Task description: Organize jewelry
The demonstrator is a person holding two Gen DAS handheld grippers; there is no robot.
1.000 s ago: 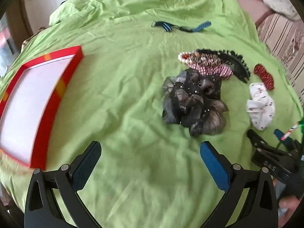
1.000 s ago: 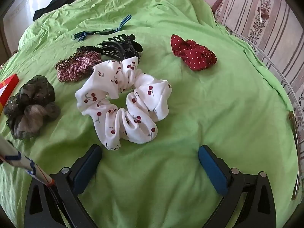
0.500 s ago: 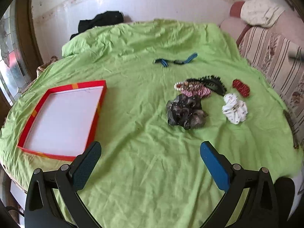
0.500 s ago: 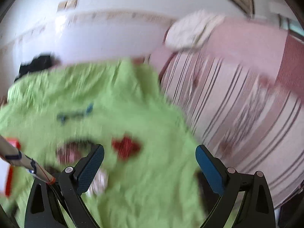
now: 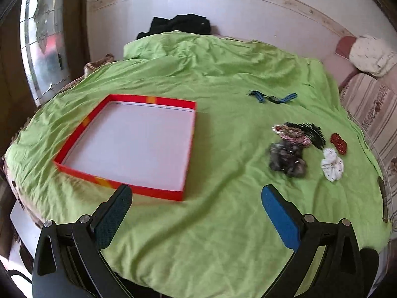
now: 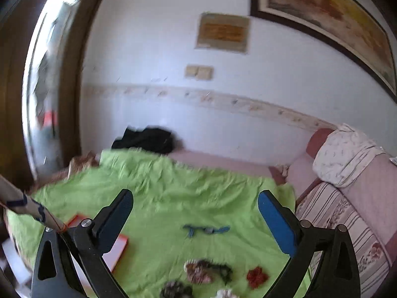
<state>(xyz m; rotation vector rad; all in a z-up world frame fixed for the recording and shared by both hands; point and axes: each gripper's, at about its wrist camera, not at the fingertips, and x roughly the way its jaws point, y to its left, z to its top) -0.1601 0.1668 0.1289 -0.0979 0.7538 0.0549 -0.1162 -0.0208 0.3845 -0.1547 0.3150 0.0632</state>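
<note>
On a green cloth lies a shallow red tray (image 5: pixel 189 149) with a white floor, left of centre in the left wrist view. To its right sits a cluster of hair pieces: a dark scrunchie (image 5: pixel 287 159), a plaid scrunchie (image 5: pixel 292 134), a black claw clip (image 5: pixel 313 134), a white cherry scrunchie (image 5: pixel 332 167) and a red dotted scrunchie (image 5: pixel 338 143). A blue band (image 5: pixel 271 97) lies farther back. My left gripper (image 5: pixel 196 213) hovers open above the near cloth. My right gripper (image 6: pixel 194 214) is open, raised high and tilted toward the wall, with the blue band (image 6: pixel 206 229) and red scrunchie (image 6: pixel 256 277) far below.
A striped sofa (image 5: pixel 372 106) with a white pillow (image 5: pixel 373 55) borders the right side. Black clothing (image 5: pixel 181 24) lies at the far edge by the wall. A mirrored door (image 5: pixel 42 42) stands at the left. Framed pictures (image 6: pixel 322 7) hang on the wall.
Both grippers have pulled up and back from the hair pieces. The left view now takes in the whole tray; the right view has swung up toward the wall.
</note>
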